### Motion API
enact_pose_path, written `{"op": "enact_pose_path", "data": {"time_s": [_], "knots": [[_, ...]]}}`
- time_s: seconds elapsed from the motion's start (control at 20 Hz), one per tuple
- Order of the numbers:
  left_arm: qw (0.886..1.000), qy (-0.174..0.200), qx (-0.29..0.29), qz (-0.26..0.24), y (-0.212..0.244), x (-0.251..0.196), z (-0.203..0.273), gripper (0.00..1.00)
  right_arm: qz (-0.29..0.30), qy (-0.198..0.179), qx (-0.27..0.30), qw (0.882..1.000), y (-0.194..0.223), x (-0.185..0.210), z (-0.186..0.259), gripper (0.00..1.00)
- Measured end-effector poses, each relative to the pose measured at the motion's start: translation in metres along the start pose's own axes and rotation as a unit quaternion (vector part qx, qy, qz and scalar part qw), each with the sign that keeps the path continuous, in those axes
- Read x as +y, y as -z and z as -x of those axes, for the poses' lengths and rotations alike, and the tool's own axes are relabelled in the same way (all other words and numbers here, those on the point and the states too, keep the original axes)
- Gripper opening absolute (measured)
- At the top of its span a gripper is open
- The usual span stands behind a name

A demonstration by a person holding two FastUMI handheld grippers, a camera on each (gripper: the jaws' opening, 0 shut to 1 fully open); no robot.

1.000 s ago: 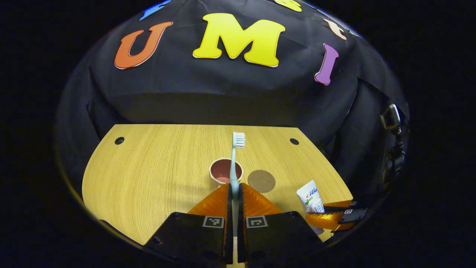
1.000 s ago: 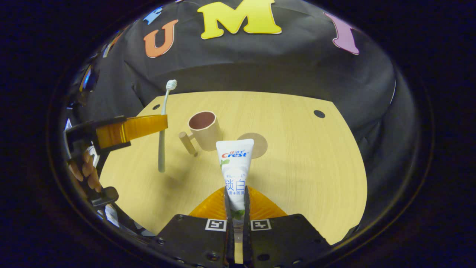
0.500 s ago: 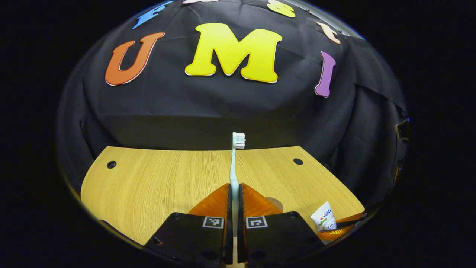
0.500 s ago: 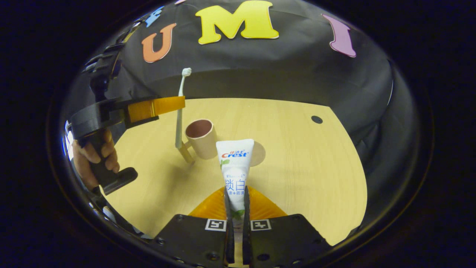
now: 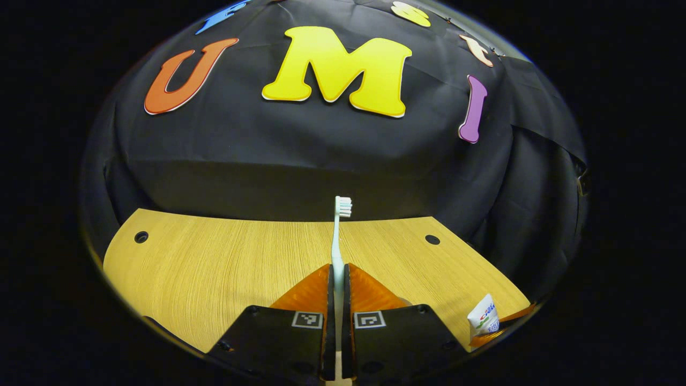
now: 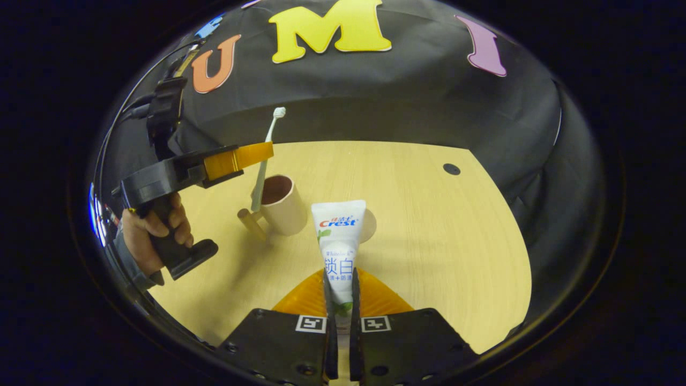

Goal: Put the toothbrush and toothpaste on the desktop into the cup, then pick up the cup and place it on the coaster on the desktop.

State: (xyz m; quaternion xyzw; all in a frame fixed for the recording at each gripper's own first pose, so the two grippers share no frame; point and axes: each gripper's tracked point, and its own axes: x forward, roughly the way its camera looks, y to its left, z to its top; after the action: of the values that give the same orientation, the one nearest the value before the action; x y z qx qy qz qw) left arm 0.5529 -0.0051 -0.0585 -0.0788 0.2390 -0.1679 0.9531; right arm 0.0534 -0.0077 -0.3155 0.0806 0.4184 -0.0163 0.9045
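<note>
My left gripper (image 5: 336, 271) is shut on a pale blue toothbrush (image 5: 337, 236) that stands upright, bristles up. In the right gripper view that gripper (image 6: 262, 153) holds the toothbrush (image 6: 266, 155) tilted, its lower end at the left rim of the beige cup (image 6: 283, 203); whether the end is inside I cannot tell. The cup has a wooden handle on its left. My right gripper (image 6: 339, 276) is shut on a white toothpaste tube (image 6: 337, 241), held upright in front of the cup. A round brown coaster (image 6: 368, 225) lies right of the cup, partly hidden by the tube.
A hand (image 6: 155, 236) grips the left gripper's handle at the left. The wooden desktop (image 6: 439, 236) has a small dark hole (image 6: 451, 169) at its far right and bare surface to the right. The tube (image 5: 483, 317) also sits at the lower right of the left gripper view.
The left gripper carried the toothbrush rightwards and up, from left of the cup to over its left rim, tilting it. The cup dropped out of the left gripper view. The right gripper barely moved.
</note>
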Motion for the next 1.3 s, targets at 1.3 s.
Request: {"op": "enact_pose_path", "data": {"time_s": [1.3], "knots": [[0.999, -0.023, 0.036, -0.003, 0.041, 0.018, -0.026, 0.1, -0.021, 0.0, 0.013, 1.0, 0.014, 0.003, -0.015, 0.09]]}}
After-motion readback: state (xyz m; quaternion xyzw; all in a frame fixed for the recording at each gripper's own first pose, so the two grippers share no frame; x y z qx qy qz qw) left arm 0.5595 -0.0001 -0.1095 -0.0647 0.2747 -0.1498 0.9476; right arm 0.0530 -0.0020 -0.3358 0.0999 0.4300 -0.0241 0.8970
